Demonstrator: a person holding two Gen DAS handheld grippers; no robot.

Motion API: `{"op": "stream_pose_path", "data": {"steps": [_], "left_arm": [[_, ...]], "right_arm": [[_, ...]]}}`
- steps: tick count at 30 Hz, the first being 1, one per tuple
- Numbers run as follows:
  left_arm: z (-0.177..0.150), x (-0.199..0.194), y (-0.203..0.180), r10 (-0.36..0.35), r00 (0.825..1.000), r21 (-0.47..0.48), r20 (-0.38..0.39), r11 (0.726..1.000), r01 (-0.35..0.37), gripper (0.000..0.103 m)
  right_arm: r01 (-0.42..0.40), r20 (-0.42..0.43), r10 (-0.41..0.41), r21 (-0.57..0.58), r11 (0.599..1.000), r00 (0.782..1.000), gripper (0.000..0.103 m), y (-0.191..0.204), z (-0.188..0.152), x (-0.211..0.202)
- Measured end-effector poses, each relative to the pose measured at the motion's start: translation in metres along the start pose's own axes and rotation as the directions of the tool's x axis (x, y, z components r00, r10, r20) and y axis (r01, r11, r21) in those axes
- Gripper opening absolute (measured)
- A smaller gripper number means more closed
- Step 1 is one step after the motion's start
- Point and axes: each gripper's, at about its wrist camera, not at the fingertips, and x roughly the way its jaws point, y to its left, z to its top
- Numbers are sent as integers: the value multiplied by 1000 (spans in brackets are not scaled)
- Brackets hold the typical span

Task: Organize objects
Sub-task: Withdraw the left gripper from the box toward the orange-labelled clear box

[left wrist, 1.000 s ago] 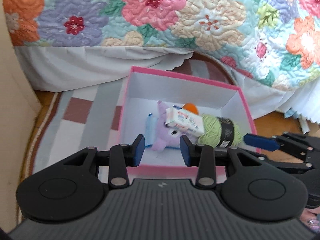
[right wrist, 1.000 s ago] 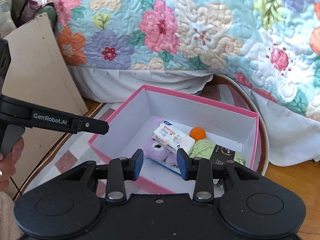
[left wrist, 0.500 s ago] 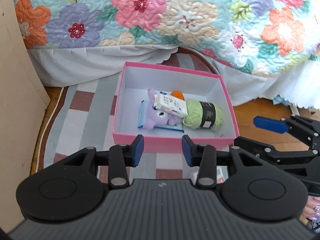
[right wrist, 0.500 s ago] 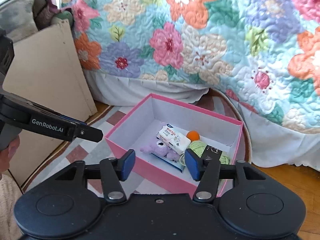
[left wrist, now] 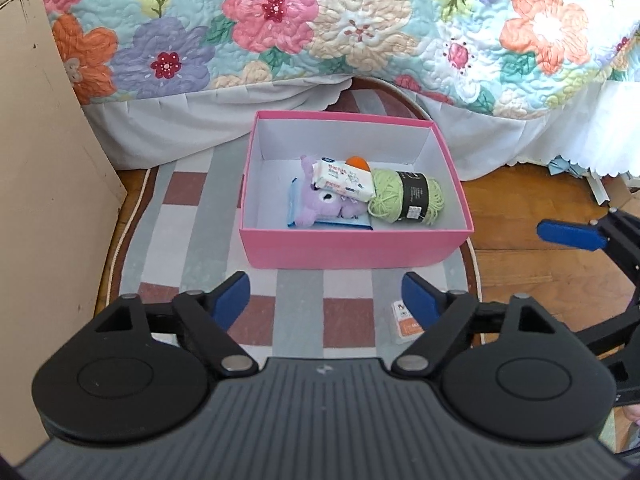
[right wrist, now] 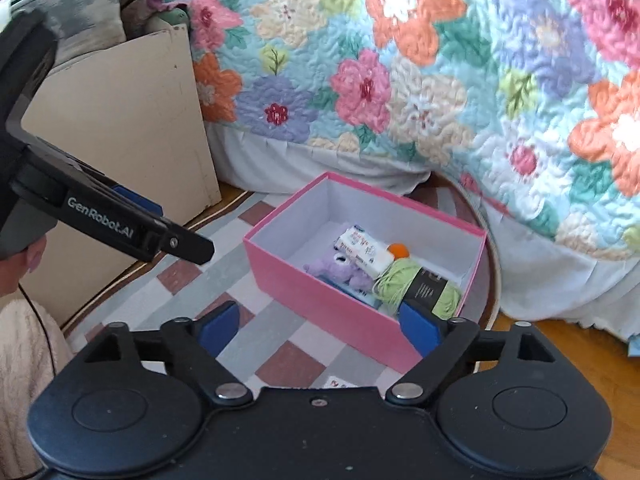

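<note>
"GenRobot.AI" stands in white on the left claw (right wrist: 176, 242); print on the tissue pack (left wrist: 345, 181) is unreadable.

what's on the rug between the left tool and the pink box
Mostly bare checked rug. The left tool hangs open and empty short of the pink box. Only a small white-and-orange packet lies there, beside the right-hand finger, seen in the left wrist view.

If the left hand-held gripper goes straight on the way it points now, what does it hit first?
Probably the rug: the left hand-held gripper, open and empty, its jaws having just been opening, points steeply down at the checks short of the pink box. Depth is unclear; a shallower line would meet the box's near wall.
</note>
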Motion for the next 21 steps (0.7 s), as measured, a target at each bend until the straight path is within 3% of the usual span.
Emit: {"op": "stream_pose_path", "data": {"steps": [9, 21], "left_arm": [[-25, 3, -11, -9, 1000, 7, -12, 1000, 9, 94], [-54, 26, -7, 14, 999, -13, -34, 1000, -15, 98]], "right_arm": [[-27, 12, 27, -15, 1000, 1000, 97, 12, -19, -8], [-59, 77, 60, -7, 998, 995, 103, 27, -60, -1]]}}
